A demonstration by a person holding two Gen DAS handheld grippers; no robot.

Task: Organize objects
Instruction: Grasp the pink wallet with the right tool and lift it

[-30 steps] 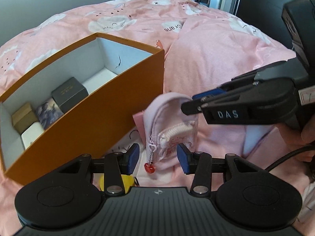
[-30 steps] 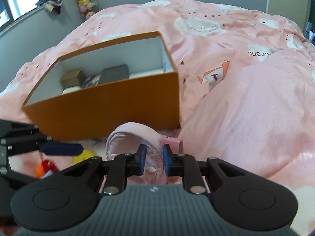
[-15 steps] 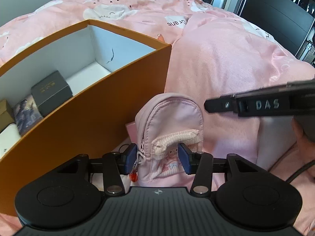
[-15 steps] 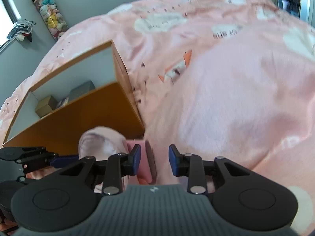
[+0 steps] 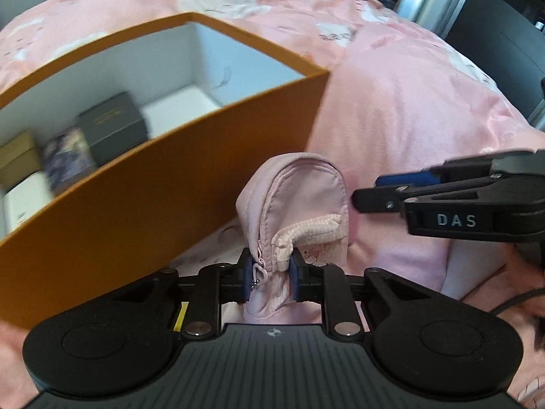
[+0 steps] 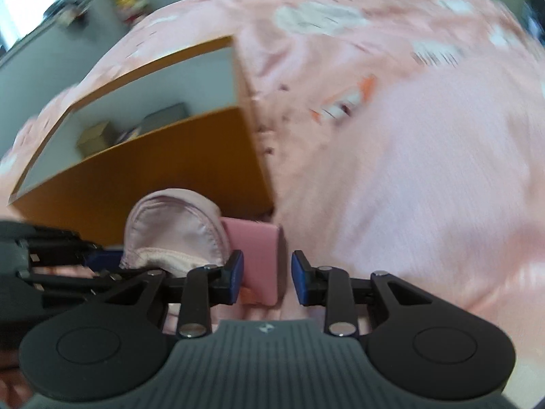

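My left gripper [image 5: 269,277] is shut on a small pink mini backpack [image 5: 299,204], pinching its lower front by the zipper, close to the orange box [image 5: 136,211]. The backpack also shows in the right wrist view [image 6: 177,235]. My right gripper [image 6: 267,277] is open, its fingers either side of a pink rectangular case [image 6: 260,259] that lies on the bed beside the backpack. In the left wrist view the right gripper [image 5: 408,191] hovers just right of the backpack.
The orange box has a white inside holding a dark grey box [image 5: 112,129], a patterned card pack [image 5: 66,160], a tan box [image 5: 17,156] and a white box [image 5: 25,204]. A pink bedspread [image 5: 408,102] lies all around. A dark wardrobe stands at the far right.
My left gripper has closed on the backpack and lifted it toward the box. My right gripper let go of the backpack, opened wide and now straddles the pink case.
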